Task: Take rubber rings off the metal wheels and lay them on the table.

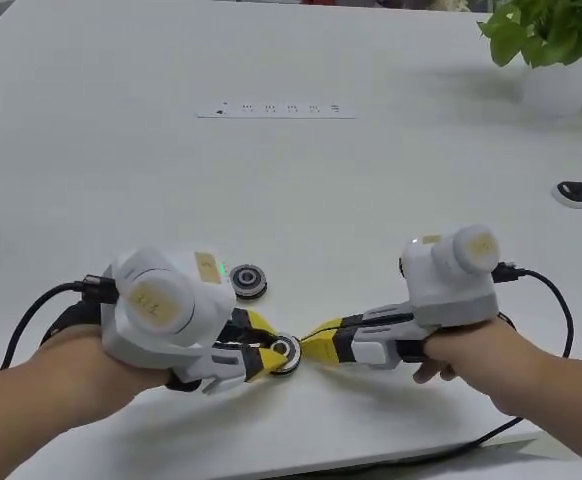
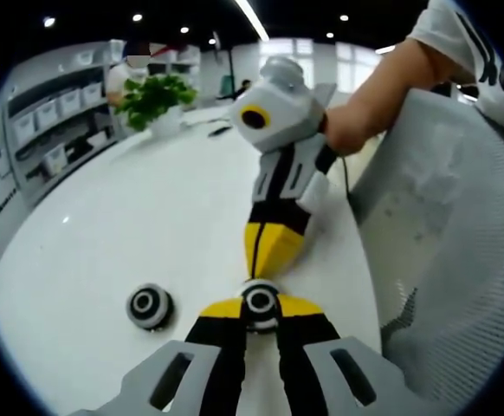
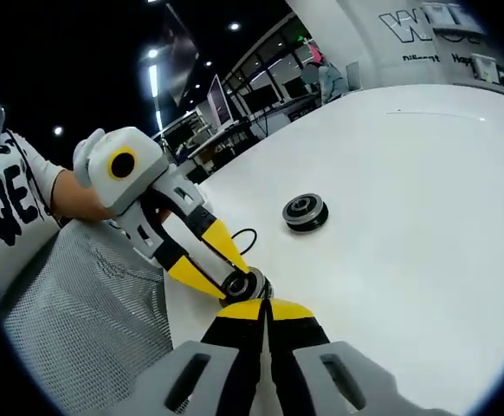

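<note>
Left gripper (image 1: pixel 264 356): I hold it low over the near edge of the table (image 1: pixel 301 190), jaws clamped on a metal wheel (image 1: pixel 285 352), one yellow tip on each side of it.
Right gripper (image 1: pixel 316 346): it faces the left one, jaws pressed together, tips touching the held wheel's rim. I cannot tell whether they grip anything there.
Held wheel: just above the tabletop, between the two grippers.
Second wheel (image 1: pixel 248 281): lies flat on the table, just beyond the left gripper, with a dark outer band on it.
Further back: a white power strip (image 1: pixel 276 109) mid-table, and a leafy plant (image 1: pixel 551 30) at the far right corner.
</note>
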`<state>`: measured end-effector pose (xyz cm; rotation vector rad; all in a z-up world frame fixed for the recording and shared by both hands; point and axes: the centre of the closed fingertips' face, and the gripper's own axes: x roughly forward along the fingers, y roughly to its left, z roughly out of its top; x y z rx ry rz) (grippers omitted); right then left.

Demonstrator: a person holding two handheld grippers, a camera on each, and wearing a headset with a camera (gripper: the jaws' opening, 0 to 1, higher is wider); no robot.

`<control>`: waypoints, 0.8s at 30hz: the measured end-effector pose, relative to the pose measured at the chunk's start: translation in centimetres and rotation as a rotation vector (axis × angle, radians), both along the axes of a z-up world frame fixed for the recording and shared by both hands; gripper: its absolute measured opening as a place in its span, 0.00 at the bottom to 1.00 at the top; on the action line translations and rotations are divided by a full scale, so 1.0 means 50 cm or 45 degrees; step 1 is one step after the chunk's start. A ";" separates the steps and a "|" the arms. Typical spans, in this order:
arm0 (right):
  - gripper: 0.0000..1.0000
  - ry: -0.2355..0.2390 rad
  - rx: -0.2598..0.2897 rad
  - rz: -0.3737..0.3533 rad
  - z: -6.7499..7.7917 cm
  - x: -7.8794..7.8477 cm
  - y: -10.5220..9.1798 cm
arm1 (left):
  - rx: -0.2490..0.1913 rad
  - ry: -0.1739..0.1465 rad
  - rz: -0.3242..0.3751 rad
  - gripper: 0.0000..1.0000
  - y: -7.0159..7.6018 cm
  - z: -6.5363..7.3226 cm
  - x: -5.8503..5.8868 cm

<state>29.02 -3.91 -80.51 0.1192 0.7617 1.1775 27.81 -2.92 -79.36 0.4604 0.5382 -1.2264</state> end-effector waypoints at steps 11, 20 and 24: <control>0.00 0.041 0.071 -0.035 0.015 0.002 0.002 | 0.009 -0.007 0.006 0.13 0.000 0.000 0.001; 0.00 0.079 0.100 -0.046 0.018 0.000 0.004 | 0.017 -0.009 0.009 0.13 -0.001 -0.001 0.000; 0.00 0.106 0.116 -0.058 0.019 0.000 0.004 | 0.019 -0.011 0.010 0.13 0.000 -0.001 0.000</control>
